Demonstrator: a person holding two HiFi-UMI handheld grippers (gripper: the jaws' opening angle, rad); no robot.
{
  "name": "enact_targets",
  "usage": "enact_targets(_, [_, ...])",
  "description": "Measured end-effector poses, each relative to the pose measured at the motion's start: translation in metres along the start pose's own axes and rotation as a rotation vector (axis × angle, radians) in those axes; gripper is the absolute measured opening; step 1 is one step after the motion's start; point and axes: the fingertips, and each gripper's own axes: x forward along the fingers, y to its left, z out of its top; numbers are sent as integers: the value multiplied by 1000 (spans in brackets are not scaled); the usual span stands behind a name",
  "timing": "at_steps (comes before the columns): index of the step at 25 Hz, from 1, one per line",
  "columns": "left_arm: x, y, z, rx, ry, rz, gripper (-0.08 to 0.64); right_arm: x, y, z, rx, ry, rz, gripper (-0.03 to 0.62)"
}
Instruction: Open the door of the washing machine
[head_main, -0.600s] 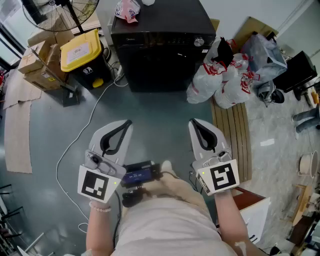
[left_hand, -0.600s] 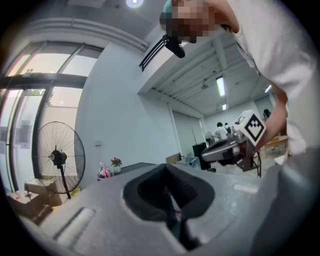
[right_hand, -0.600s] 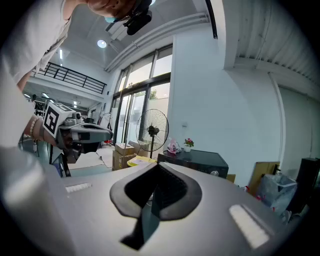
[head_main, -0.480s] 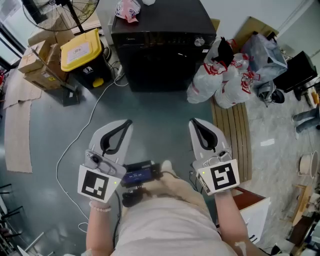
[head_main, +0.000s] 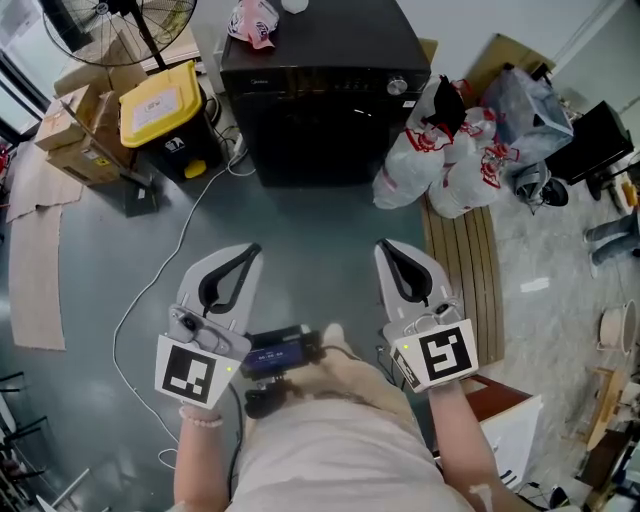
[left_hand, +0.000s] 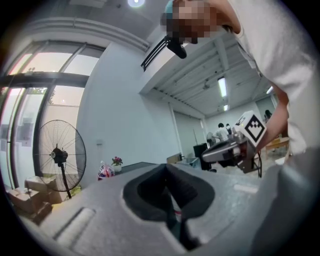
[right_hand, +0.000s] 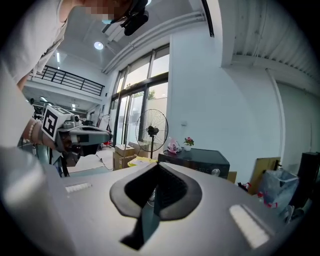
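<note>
The big black box-shaped washing machine (head_main: 320, 110) stands on the grey floor (head_main: 300, 230), well ahead of both grippers. The left gripper (head_main: 256, 248) and right gripper (head_main: 384, 244) have their jaws closed, holding nothing.

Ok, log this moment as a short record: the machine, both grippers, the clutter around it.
washing machine: black, ahead on the floor, no door seen open
left gripper: shut, empty, short of the machine
right gripper: shut, empty, short of the machine
head view's left of machine: yellow-lidded bin
head view's right of machine: white bags
on top: pink bag
</note>
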Motion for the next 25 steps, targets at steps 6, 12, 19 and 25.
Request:
enact_targets(6, [1, -1, 3, -36, -35, -22, 85, 1, -1, 2, 24, -19, -14, 10])
enact_targets(12, [3, 2, 4, -32, -43, -43, 121, 7, 4, 5, 36, -30, -5, 118])
enact_targets(19, [2, 5, 9, -23, -75, -61, 114, 5, 6, 6, 39, -26, -37, 127])
enact_targets(25, [-5, 12, 13, 3, -95, -80, 110, 9, 18, 9, 15, -36, -35, 127])
